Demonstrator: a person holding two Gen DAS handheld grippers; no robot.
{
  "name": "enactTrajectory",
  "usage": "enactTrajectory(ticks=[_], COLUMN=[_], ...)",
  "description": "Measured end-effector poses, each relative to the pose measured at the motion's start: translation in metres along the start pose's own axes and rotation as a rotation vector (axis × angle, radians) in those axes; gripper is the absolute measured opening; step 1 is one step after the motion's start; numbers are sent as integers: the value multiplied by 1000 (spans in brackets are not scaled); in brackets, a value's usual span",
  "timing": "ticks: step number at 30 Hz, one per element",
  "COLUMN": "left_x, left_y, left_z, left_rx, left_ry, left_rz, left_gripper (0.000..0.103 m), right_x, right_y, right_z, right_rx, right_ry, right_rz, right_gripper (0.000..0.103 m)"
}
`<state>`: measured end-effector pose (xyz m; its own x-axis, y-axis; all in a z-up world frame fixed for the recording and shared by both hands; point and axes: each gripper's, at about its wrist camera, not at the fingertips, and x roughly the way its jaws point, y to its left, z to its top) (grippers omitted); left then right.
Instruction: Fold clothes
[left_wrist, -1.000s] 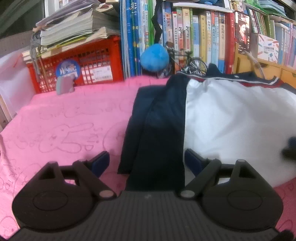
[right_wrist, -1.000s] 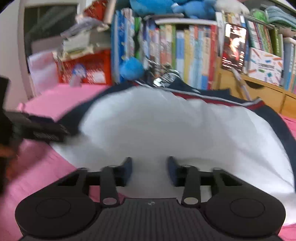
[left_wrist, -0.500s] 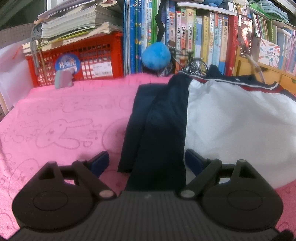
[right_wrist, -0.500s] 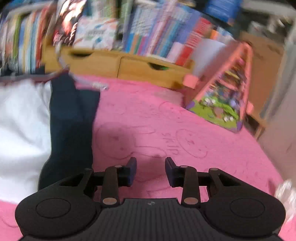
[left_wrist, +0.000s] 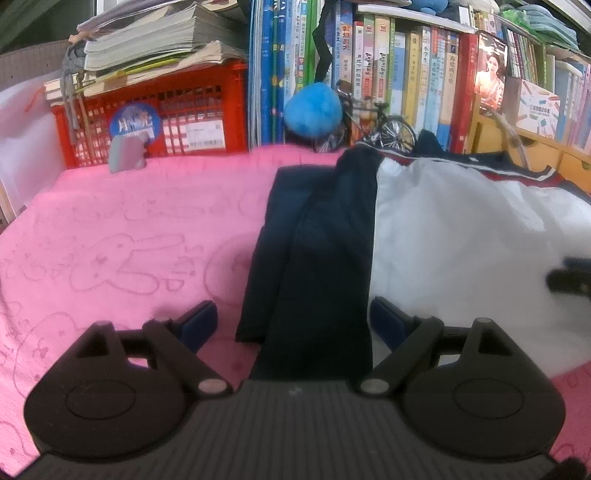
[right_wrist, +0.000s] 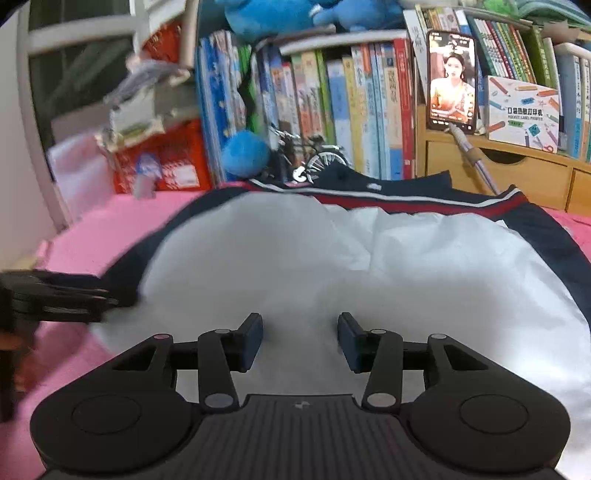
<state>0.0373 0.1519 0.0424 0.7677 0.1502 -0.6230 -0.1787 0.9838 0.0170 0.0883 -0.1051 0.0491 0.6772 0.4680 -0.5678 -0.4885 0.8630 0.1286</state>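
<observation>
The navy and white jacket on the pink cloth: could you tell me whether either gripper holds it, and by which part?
Nothing is held. The left gripper hovers wide open over the navy and white jacket's dark sleeve; the right gripper, jaws just opening, is over its white panel.

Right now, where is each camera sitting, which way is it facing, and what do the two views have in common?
Left wrist: sits on the left gripper, jaws wide open, looking forward and down at the jacket's navy sleeve on the pink blanket; the right gripper shows blurred at the right edge.
Right wrist: sits on the right gripper, jaws open and just widening, empty, over the jacket's white panel; the left gripper and a bit of a hand appear at left.
Shared: the jacket, blue plush ball, model bicycle, red crate and bookshelf.
</observation>
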Motion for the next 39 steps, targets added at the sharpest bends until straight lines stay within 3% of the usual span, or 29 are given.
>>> enactTrajectory(ticks=[2,3,5,7,9,11,13,14,16,17,20,23,25,28,32,33,34,36,38,39], left_x=[0,1,1,1,1,-7,-23,-31,-48,-60,-63,-30,0,28,41,44,47,52,55,54], left_y=[1,1,1,1,1,3,4,5,7,1,-40,-88,-116,-119,-71,-57,-43,-19,-17,-21], left_z=[0,0,0,-1,-1,-2,-3,-3,-4,-1,17,31,35,39,36,39,42,43,44,45], left_rx=[-3,-3,-5,-5,-5,-23,-54,-70,-102,-95,21,86,159,236,261,205,147,47,32,52], left_ry=[2,3,5,6,6,-27,-90,-122,-186,-227,-222,-137,-73,-69,-133,-111,-89,-52,-43,-48], left_rz=[-4,-6,-10,-12,-13,-12,-11,-10,-8,-68,-223,-329,-306,-201,4,3,0,-31,-32,-17], left_gripper=[92,92,94,94,94,93,72,56,55,55,57,59,58,53,59,59,59,67,69,69], right_x=[6,7,5,1,3,4,5,6,10,12,15,14,14,15,15,14,12,4,-6,-6], right_y=[-23,-36,-65,-96,-110,-99,-88,-82,-74,-69,-65,-64,-62,-59,-59,-59,-59,-54,-45,-32], right_z=[0,-1,-6,-12,-16,-16,-16,-15,-12,-10,-10,-10,-10,-10,-10,-10,-11,-10,-9,-4], right_rx=[32,56,127,210,265,207,149,123,87,69,44,34,22,9,8,10,11,35,54,0], right_ry=[-6,-10,-24,-41,-40,-29,-18,-13,-7,-4,0,1,3,4,4,0,-9,-58,-121,-124], right_rz=[-59,-93,-127,-130,-78,-120,-161,-178,-198,-208,-218,-224,-232,-242,-236,-230,-223,-166,-81,-37], right_gripper=[40,18,0,0,0,0,0,0,1,2,4,4,4,4,5,7,10,39,48,51])
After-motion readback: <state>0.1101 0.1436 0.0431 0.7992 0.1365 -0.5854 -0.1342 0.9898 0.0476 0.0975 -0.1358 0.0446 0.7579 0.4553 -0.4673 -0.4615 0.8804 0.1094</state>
